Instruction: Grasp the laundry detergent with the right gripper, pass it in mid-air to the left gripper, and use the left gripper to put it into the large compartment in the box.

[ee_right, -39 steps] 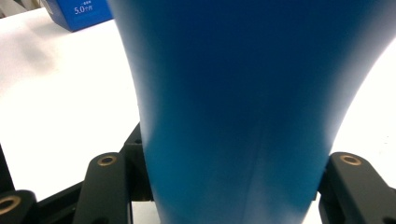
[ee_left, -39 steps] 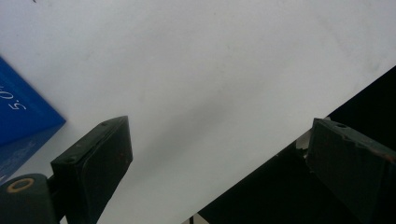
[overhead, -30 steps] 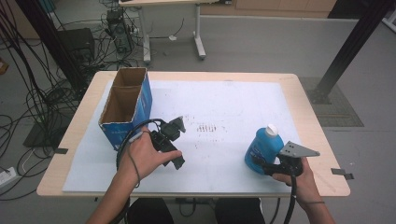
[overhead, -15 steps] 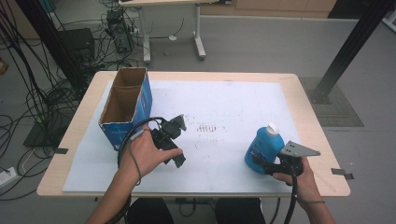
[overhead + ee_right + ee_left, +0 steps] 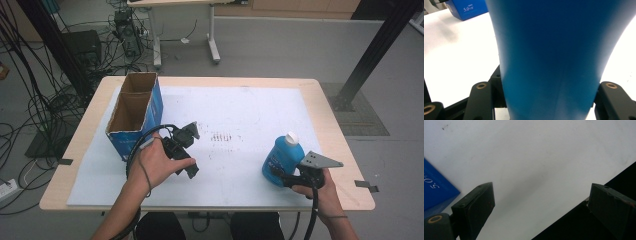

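Right gripper [image 5: 278, 175] is clamping the blue bottle [image 5: 281, 157], jaws pressing both sides of its lower body; in the right gripper view the bottle [image 5: 549, 57] is sitting squarely between the two black jaws, very close to the camera. Bottle is standing upright near the front right of the table [image 5: 327, 120], white cap [image 5: 291, 138] on top, right hand [image 5: 325, 192] gripping behind it under the grey three-cornered plate [image 5: 320, 160].

Left gripper [image 5: 192, 150] is lying low on the white mat [image 5: 240, 110] at front left, jaws spread wide with nothing between them; the left gripper view is showing bare white surface between the pads. Left hand [image 5: 157, 165] is wrapping the body, black cable [image 5: 145, 145] looping over the wrist.

Open cardboard box [image 5: 135, 112], blue outside and brown inside, is standing just behind the left gripper, well apart from the bottle. Faint dark smudges [image 5: 222, 136] are marking the mat between the two grippers. Nothing is standing between bottle and box apart from the left gripper.

Bottle is smooth glossy plastic, curved and waisted. Mat is matte and flat. Table edge is light wood.
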Demonstrator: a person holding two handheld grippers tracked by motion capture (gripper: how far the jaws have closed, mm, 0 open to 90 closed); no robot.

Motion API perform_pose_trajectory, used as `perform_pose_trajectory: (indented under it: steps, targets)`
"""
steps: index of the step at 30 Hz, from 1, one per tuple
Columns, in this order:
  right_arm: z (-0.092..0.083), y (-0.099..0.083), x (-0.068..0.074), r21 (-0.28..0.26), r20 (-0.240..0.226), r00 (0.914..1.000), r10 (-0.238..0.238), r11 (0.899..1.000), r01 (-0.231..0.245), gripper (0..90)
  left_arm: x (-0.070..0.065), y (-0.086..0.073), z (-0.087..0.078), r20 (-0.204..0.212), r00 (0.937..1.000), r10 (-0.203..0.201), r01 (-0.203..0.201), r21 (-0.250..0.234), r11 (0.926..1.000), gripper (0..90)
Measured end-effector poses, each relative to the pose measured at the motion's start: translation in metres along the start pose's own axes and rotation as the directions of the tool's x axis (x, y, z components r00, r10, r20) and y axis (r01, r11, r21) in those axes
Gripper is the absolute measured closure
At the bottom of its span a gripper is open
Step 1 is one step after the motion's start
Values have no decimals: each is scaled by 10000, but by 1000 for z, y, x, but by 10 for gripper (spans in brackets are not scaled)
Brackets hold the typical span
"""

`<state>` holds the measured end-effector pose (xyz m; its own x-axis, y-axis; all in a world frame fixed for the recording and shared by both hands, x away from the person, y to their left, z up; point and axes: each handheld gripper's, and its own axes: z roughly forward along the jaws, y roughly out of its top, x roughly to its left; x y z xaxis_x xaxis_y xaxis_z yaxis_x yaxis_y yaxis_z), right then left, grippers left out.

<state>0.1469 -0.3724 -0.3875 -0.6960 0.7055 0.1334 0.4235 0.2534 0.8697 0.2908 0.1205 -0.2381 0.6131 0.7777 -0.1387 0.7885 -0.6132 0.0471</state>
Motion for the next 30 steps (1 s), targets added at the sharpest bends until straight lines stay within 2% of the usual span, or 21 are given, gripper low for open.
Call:
perform_pose_trajectory:
  steps: [16, 25, 30]
  targets:
    - [0, 2, -1, 77, -35, 10000, -23, 10000, 23, 419, -2, 1, -5, -17, 9999, 148, -148, -109, 9998, 75]
    - [2, 6, -3, 159, 39, 10000, -52, 9999, 52, 420, -4, -3, -12, -83, 9991, 406, -408, -334, 9986, 75]
    - [5, 10, -6, 207, -39, 9999, -124, 9997, 125, 420, -2, -7, -16, -119, 9971, 754, -758, -427, 9962, 75]
